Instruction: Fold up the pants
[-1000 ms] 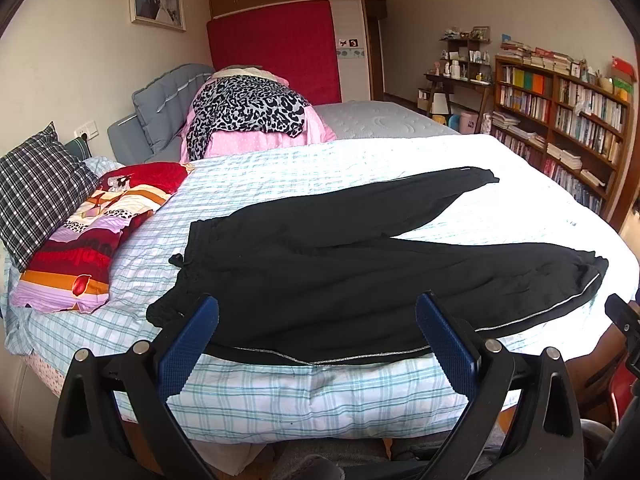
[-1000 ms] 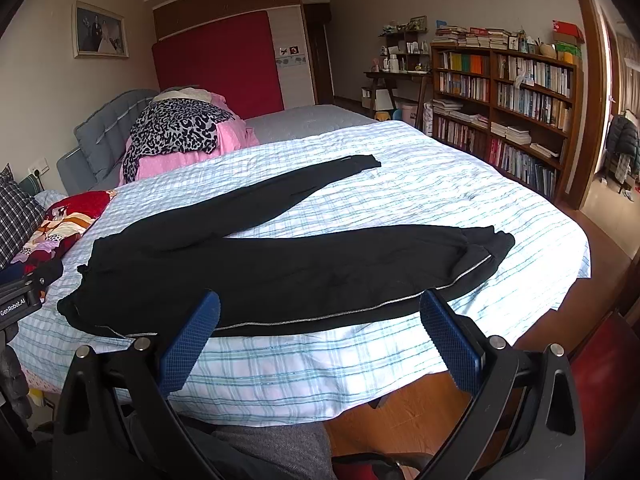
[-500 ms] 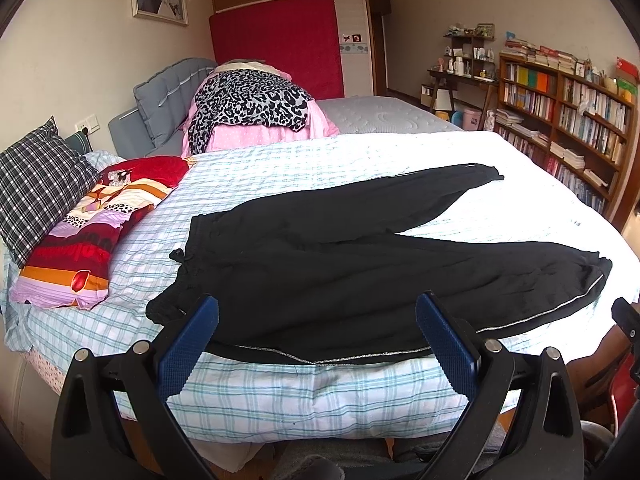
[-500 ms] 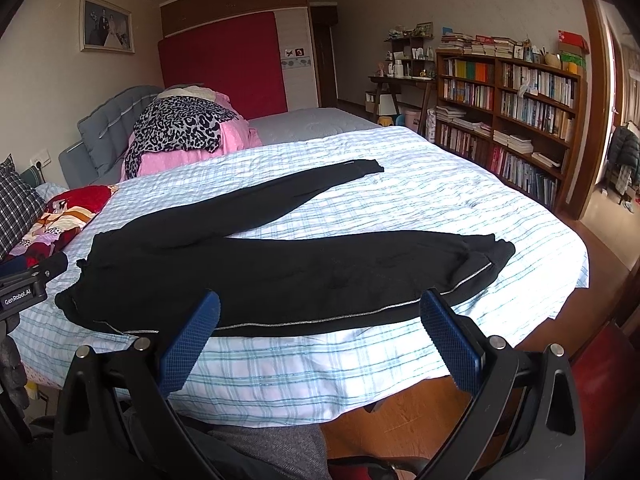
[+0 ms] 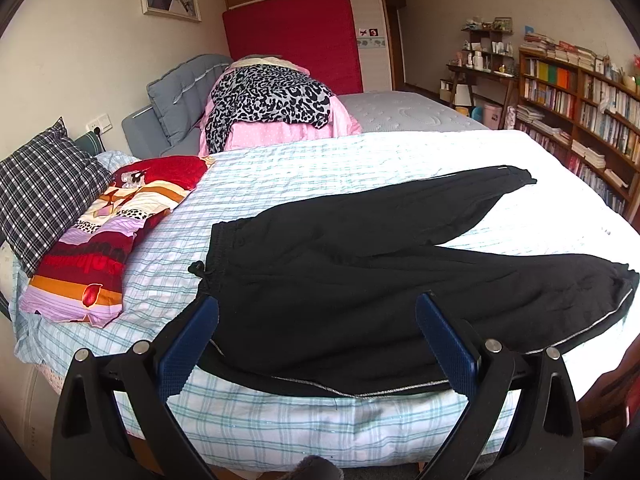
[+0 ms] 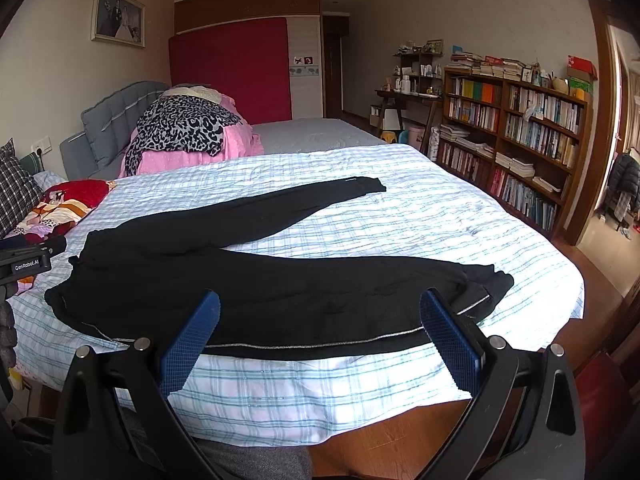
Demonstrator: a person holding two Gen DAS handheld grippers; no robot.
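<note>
Black pants [image 5: 360,276] [image 6: 256,280] lie spread flat on the bed, waistband to the left, both legs splayed apart toward the right. A thin silver stripe runs along the near leg. My left gripper [image 5: 316,340] hovers open just short of the bed's near edge, facing the hip and upper near leg, with nothing between its blue pads. My right gripper [image 6: 320,340] is open too, facing the middle of the near leg from in front of the bed. The left gripper's body [image 6: 28,264] shows at the left edge of the right wrist view.
The bed [image 5: 320,164] has a light checked sheet [image 6: 420,216]. A colourful folded blanket [image 5: 104,240] and plaid pillow [image 5: 44,192] lie at the left. A pink and leopard-print pile [image 5: 272,108] sits at the back. Bookshelves [image 6: 520,140] line the right wall.
Both grippers have drifted a little closer to the bed, so the pants look larger. The jaws stay open and the pants have not moved.
</note>
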